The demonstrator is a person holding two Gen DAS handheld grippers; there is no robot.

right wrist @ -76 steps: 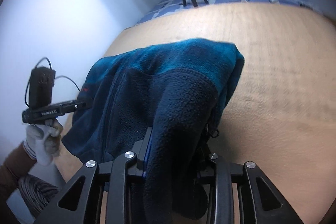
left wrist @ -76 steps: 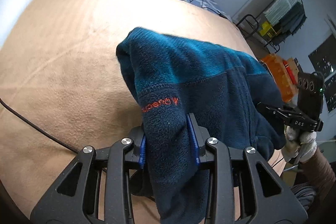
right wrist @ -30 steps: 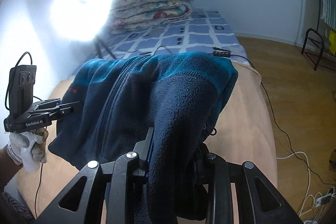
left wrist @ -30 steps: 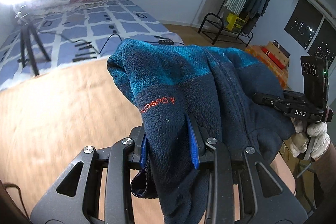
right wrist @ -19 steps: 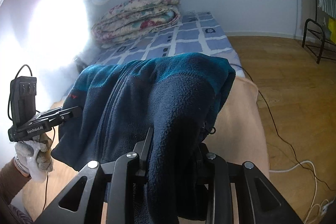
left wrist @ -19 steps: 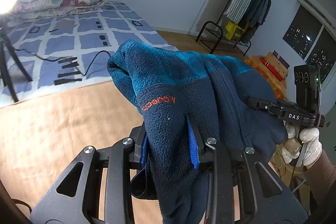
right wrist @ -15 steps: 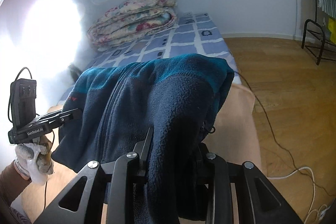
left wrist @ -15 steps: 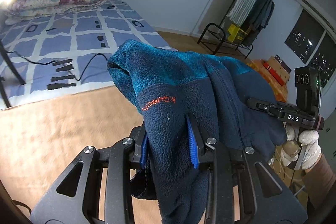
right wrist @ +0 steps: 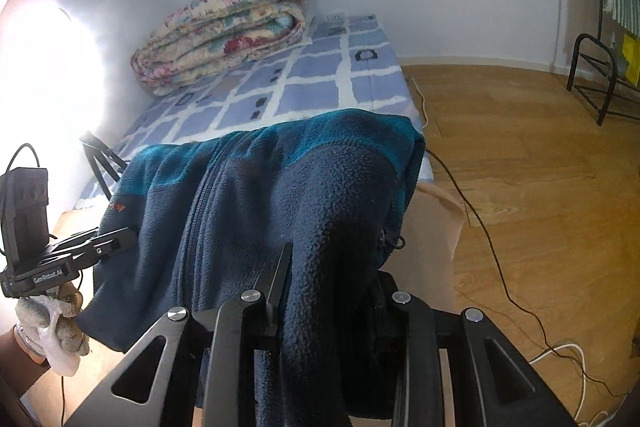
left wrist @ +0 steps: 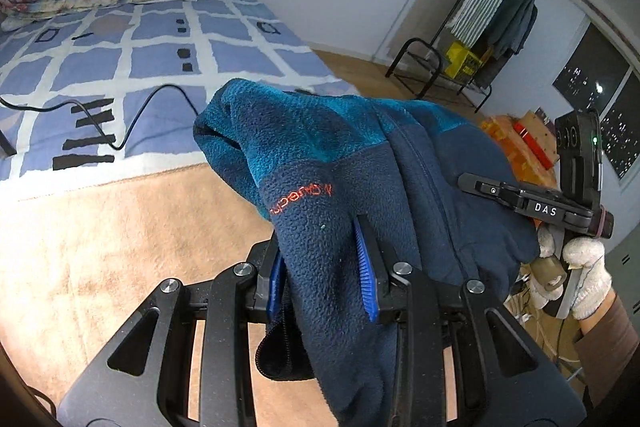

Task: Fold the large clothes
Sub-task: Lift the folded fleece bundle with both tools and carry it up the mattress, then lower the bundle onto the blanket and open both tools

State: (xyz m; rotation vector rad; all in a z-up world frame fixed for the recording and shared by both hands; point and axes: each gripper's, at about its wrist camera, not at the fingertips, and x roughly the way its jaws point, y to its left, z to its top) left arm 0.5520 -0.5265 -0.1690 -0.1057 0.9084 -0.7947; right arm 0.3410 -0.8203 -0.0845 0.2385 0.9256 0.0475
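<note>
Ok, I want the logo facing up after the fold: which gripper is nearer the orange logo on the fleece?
Left. The left gripper clamps the fleece jacket just below the orange logo; the right gripper grips the opposite edge, across the zipper.

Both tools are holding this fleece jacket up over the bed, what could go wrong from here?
1. The fleece jacket is bunched thick in the left tool and right tool; a layer could slip out.
2. It may land rumpled on the tan blanket.
3. The black cable on the checked bedspread could snag.
</note>
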